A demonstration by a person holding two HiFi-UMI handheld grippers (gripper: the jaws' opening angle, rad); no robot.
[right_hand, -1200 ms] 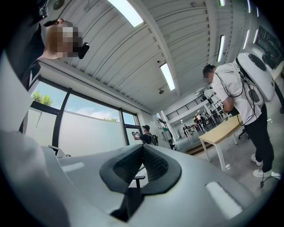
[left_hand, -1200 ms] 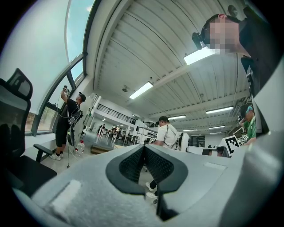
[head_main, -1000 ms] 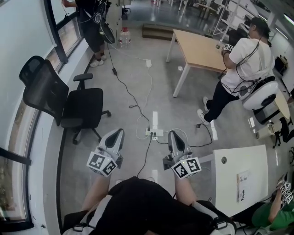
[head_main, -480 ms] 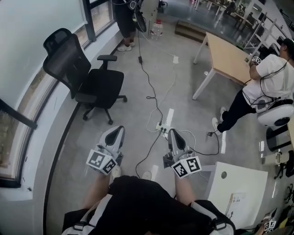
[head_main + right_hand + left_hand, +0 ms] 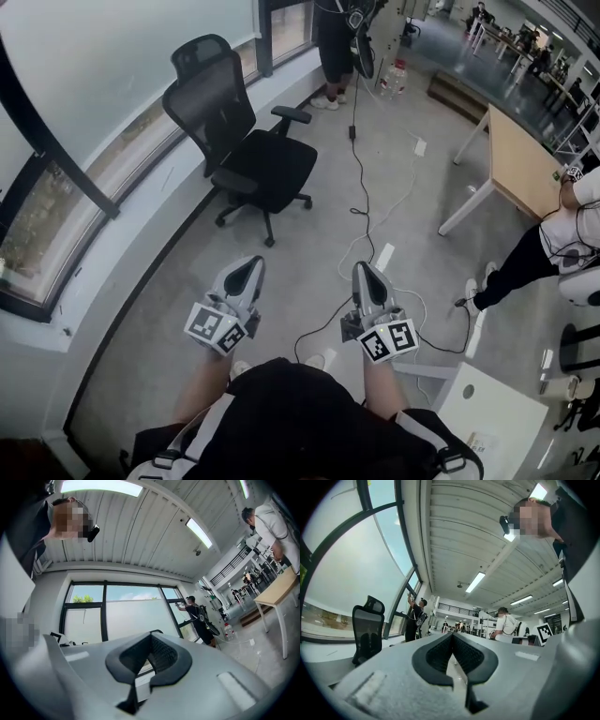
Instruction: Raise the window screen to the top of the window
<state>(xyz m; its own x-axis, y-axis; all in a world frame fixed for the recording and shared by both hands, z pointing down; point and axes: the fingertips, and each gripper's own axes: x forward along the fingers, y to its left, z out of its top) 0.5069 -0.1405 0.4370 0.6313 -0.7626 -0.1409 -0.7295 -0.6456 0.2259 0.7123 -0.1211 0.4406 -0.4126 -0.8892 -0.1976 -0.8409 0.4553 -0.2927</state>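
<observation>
The window (image 5: 56,197) runs along the left wall, and a pale screen (image 5: 131,56) is drawn down over most of its glass. In the right gripper view the screen (image 5: 133,620) covers the panes and leaves a strip of sky and trees above it. It also fills the glass in the left gripper view (image 5: 351,583). My left gripper (image 5: 249,266) and right gripper (image 5: 364,272) are held side by side in front of my body, well short of the window. Both are shut with nothing between the jaws (image 5: 452,637) (image 5: 151,637).
A black office chair (image 5: 248,155) stands between me and the window sill (image 5: 141,187). Cables (image 5: 361,202) trail over the floor ahead. One person (image 5: 336,37) works at the far window, another (image 5: 553,244) stands by a wooden table (image 5: 525,164). A white table (image 5: 497,422) is at lower right.
The head view has swung left toward the window: chair and glass have slid from the left edge toward the upper middle. Both grippers keep their pose and stay shut.
</observation>
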